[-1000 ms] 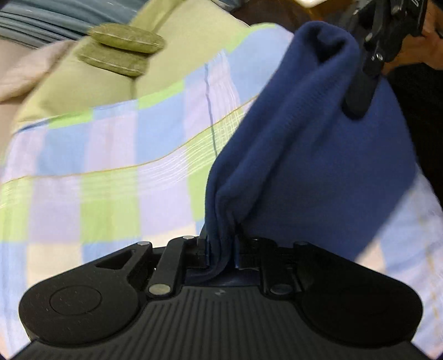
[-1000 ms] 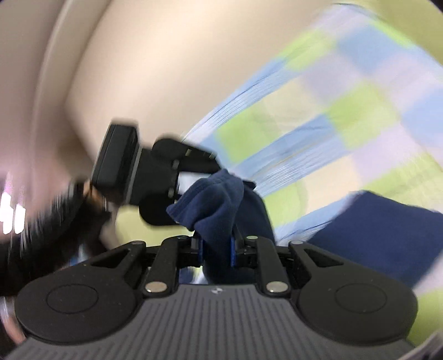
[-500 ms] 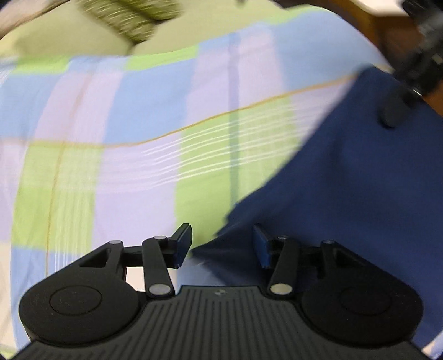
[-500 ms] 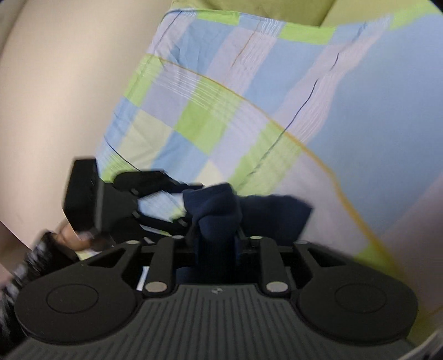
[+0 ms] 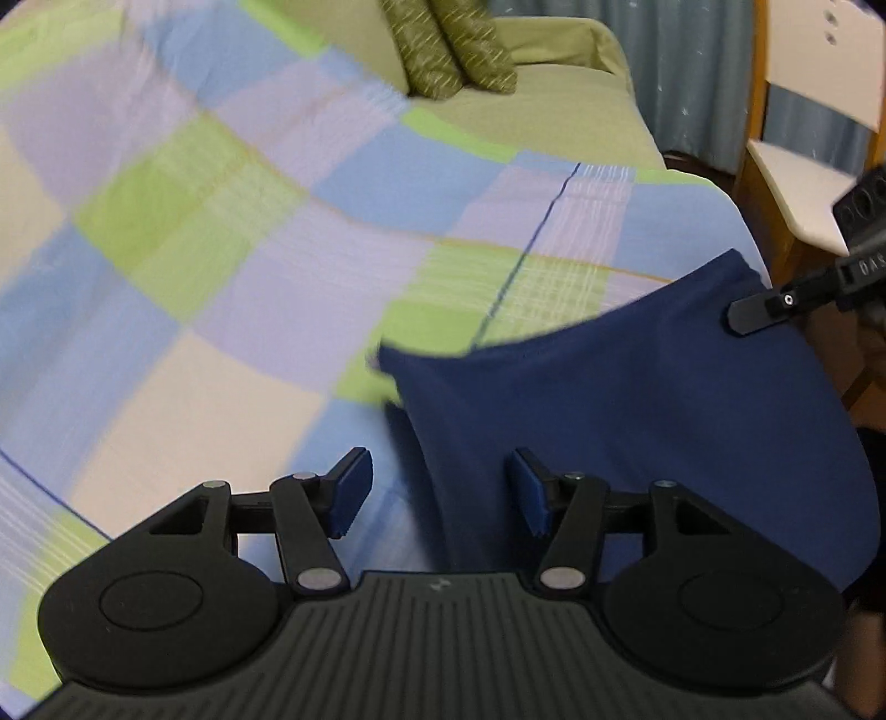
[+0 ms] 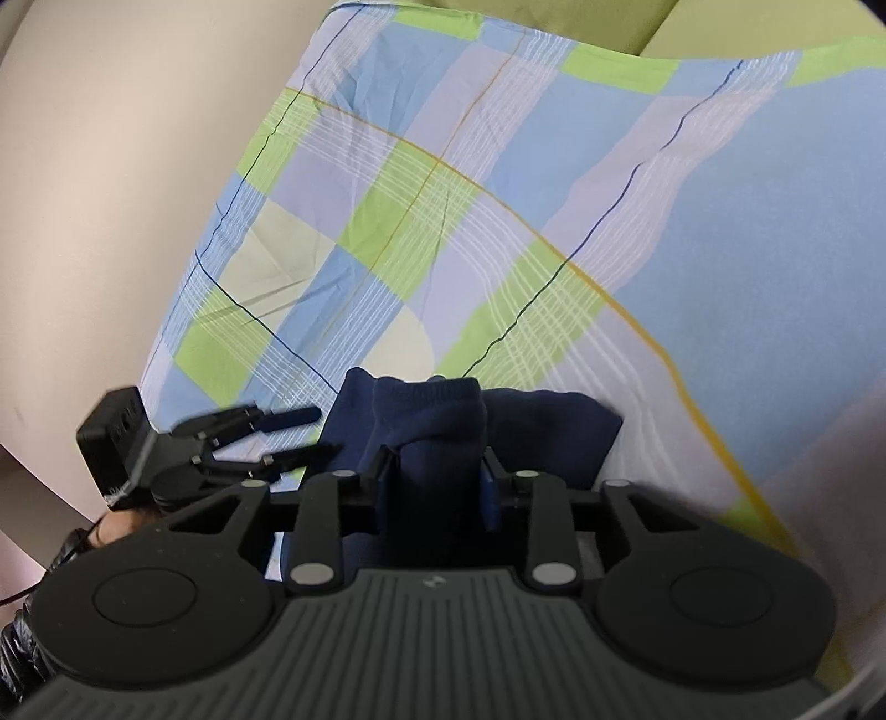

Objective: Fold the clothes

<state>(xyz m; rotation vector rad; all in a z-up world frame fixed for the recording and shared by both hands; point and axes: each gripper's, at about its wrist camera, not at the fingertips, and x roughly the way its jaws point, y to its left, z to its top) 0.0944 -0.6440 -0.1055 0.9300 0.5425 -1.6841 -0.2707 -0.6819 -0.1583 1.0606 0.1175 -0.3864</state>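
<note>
A navy blue garment (image 5: 637, 410) lies spread on the checked bedsheet (image 5: 232, 266). My left gripper (image 5: 440, 487) hovers over its near left edge. The jaws are closing, the fabric edge runs between the blue pads (image 5: 351, 493), and they do not press on it. My right gripper (image 6: 434, 476) is shut on a bunched fold of the navy garment (image 6: 426, 410), its jaws still tightening. In the left wrist view the right gripper's finger (image 5: 758, 310) sits at the garment's far right corner. In the right wrist view the left gripper (image 6: 277, 432) is low at the left beside the cloth.
Two olive green pillows (image 5: 448, 50) lie at the head of the bed. A wooden chair with a white seat (image 5: 797, 177) stands off the bed's right side, before a grey curtain (image 5: 692, 66). A beige wall (image 6: 111, 166) borders the sheet (image 6: 498, 194). A dark sleeve (image 6: 22, 637) shows low left.
My left gripper let go of the navy garment, which dropped from a raised fold to lie flat on the sheet. The left hand swung and rolled. The right gripper sank, still holding its fold.
</note>
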